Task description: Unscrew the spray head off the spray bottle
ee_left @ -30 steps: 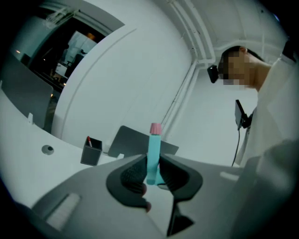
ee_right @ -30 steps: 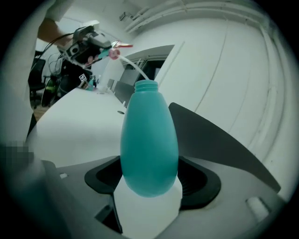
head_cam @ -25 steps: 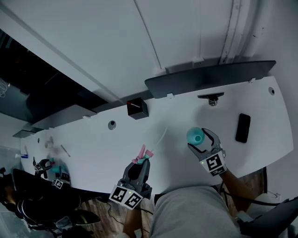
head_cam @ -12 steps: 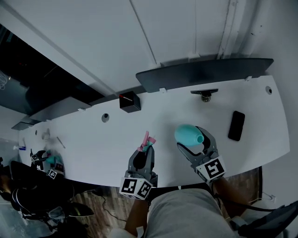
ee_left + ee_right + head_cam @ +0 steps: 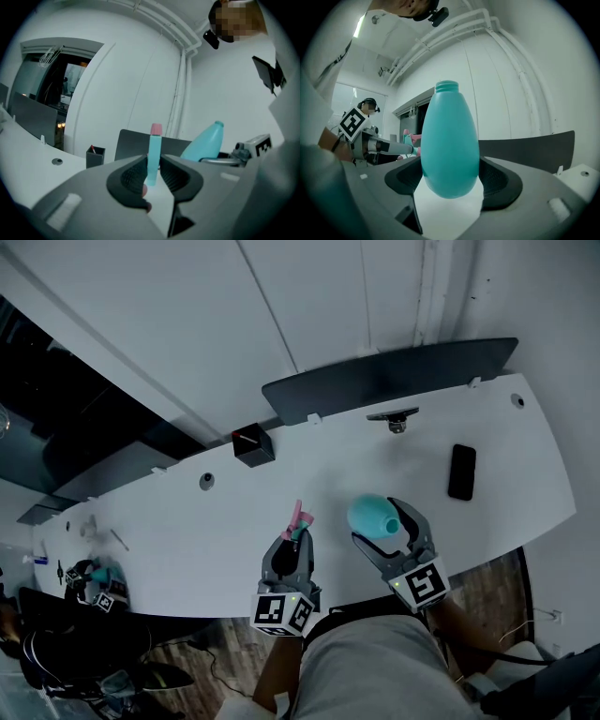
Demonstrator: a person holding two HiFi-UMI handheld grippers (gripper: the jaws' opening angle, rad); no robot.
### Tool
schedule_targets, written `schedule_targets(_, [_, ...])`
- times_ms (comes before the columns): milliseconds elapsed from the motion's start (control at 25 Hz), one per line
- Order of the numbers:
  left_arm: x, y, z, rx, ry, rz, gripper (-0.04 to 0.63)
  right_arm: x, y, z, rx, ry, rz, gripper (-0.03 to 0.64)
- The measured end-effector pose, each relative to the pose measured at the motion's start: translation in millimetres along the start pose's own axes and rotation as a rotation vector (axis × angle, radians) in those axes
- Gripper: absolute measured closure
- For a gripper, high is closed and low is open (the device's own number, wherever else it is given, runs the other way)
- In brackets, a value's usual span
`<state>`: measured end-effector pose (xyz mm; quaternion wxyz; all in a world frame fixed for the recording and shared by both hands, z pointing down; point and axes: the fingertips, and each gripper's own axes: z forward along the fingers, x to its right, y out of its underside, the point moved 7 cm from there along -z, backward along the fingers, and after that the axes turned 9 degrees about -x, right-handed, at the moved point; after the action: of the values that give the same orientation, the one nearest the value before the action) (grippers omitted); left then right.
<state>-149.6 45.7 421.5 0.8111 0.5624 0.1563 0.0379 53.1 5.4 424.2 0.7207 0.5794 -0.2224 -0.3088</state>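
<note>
Clamped narrowly in the left gripper [image 5: 152, 171]: the spray head [image 5: 154, 150], off its bottle. Gripped wide in the right gripper [image 5: 450, 187], just beside: the open-necked bottle [image 5: 450, 145]. Over the table's [image 5: 187, 540] front edge, white top stretching beyond toward a black box [image 5: 252, 445] and a phone [image 5: 461, 472].

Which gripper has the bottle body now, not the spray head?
The right gripper: its jaws clamp the fat teal bottle, whose threaded neck is bare. The left gripper pinches only the thin teal-and-pink spray head.

Dim, bluish pictures; both gripper views bulge, edges blackened.
</note>
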Motion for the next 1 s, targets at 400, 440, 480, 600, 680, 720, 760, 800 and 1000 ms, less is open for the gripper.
schedule_targets(400, [-10.1,21.8,-76.0,0.012,0.078,0.06,0.512,-86.8,0.7,-53.9,-0.072,0.142,0.076,0.238])
schedule_targets(440, [-11.7,25.2,-82.5,0.011,0.081,0.067,0.512,-92.8,1.5,-59.0,-0.076,0.153,0.077,0.238])
schedule_targets(480, [-13.5,29.1,-89.2,0.01,0.084,0.069,0.512,-98.7,2.8,-64.4,-0.08,0.161,0.083,0.238])
schedule_targets(600, [-19.3,42.2,-109.9,-0.003,0.083,0.035,0.512,-115.5,7.1,-82.3,-0.093,0.174,0.106,0.238])
schedule_targets(680, [-22.1,47.6,-121.6,-0.011,0.068,0.018,0.512,-121.6,7.7,-91.8,-0.097,0.18,0.114,0.236])
schedule_targets(720, [-22.7,48.8,-126.2,-0.013,0.058,0.02,0.512,-123.1,7.1,-95.2,-0.097,0.18,0.115,0.237])
schedule_targets(760, [-22.5,49.4,-130.0,-0.012,0.049,0.024,0.512,-124.1,6.2,-98.1,-0.095,0.179,0.113,0.238])
schedule_targets(800, [-21.6,49.6,-132.9,-0.01,0.042,0.027,0.512,-124.8,5.4,-100.6,-0.094,0.177,0.108,0.238])
schedule_targets(1000, [-5.2,46.1,-134.9,0.009,0.026,0.04,0.512,-123.1,2.1,-108.7,-0.074,0.147,0.095,0.238])
